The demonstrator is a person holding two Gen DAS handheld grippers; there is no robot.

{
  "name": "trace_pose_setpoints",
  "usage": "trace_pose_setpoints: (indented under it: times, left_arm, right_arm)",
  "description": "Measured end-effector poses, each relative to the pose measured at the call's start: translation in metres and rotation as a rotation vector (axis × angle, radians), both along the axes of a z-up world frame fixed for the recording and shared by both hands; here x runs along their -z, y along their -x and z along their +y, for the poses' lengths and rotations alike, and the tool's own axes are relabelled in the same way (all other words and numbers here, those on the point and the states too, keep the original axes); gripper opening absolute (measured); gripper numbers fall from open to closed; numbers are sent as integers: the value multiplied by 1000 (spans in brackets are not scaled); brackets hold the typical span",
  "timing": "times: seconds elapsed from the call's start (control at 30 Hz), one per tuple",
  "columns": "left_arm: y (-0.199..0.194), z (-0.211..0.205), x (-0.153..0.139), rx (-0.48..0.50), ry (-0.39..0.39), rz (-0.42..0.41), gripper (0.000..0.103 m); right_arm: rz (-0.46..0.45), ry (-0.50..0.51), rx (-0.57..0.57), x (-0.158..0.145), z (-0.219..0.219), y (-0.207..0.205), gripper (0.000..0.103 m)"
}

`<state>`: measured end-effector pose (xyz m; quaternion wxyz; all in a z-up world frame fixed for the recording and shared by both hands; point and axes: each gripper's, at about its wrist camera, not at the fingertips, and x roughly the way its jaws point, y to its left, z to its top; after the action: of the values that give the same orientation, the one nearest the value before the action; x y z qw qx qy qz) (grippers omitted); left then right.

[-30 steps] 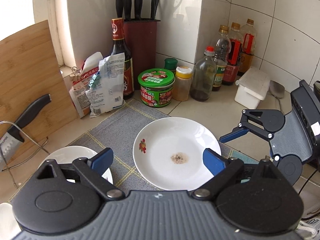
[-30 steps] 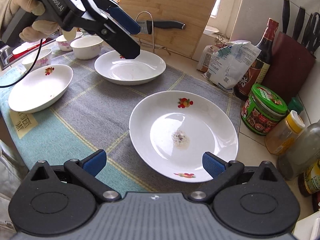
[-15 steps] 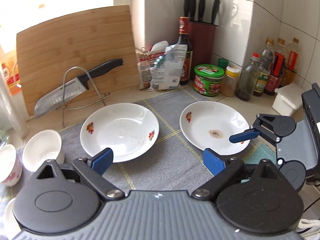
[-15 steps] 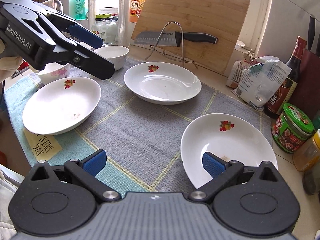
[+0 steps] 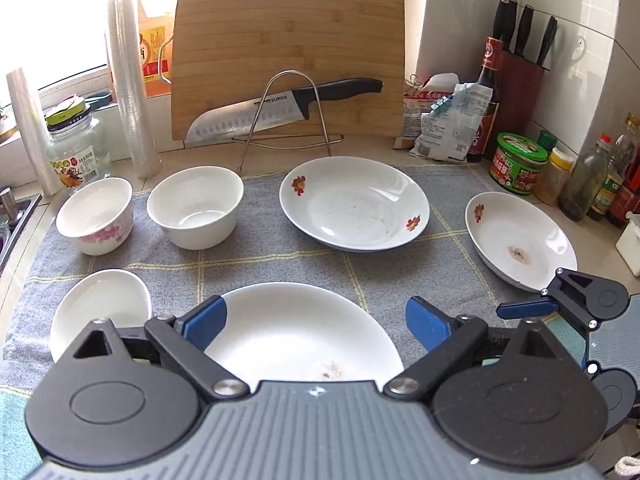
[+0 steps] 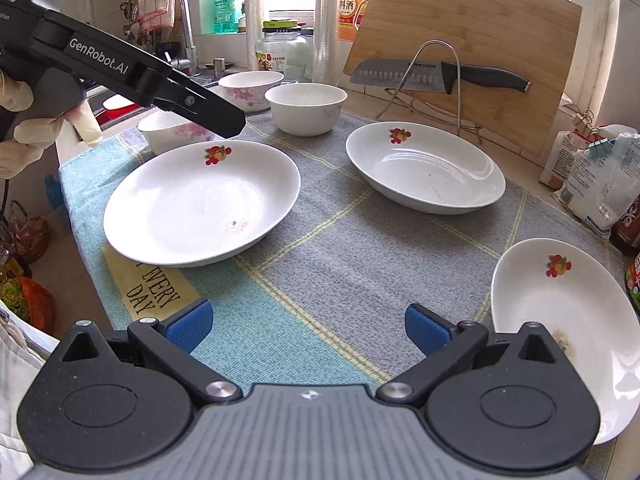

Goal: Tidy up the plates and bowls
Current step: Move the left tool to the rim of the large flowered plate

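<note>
Three white flowered plates lie on a grey checked cloth: a near plate, a far plate and a right plate. Three white bowls stand at the left: a pink-flowered one, a plain one and a near one. My left gripper is open and empty above the near plate. My right gripper is open and empty above the cloth, between the near and right plates; it also shows in the left wrist view.
A bamboo cutting board leans on the wall with a knife on a wire stand. A glass jar, film rolls, bags, sauce bottles and a knife block line the back. A sink is at the left.
Both grippers have swung left and pulled back. The left one now hangs over the near plate, and the bowls have come into view. Both stay open and empty.
</note>
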<state>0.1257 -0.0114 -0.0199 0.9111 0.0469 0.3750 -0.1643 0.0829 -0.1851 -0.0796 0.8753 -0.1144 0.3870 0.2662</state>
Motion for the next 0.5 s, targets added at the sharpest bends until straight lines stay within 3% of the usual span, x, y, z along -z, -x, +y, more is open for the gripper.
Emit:
trace_pose_setpoints:
  times: [0.5]
  left_arm:
    - [-20, 57, 7, 236, -4, 65, 96]
  right_arm:
    - [14, 19, 136, 22, 74, 20, 103]
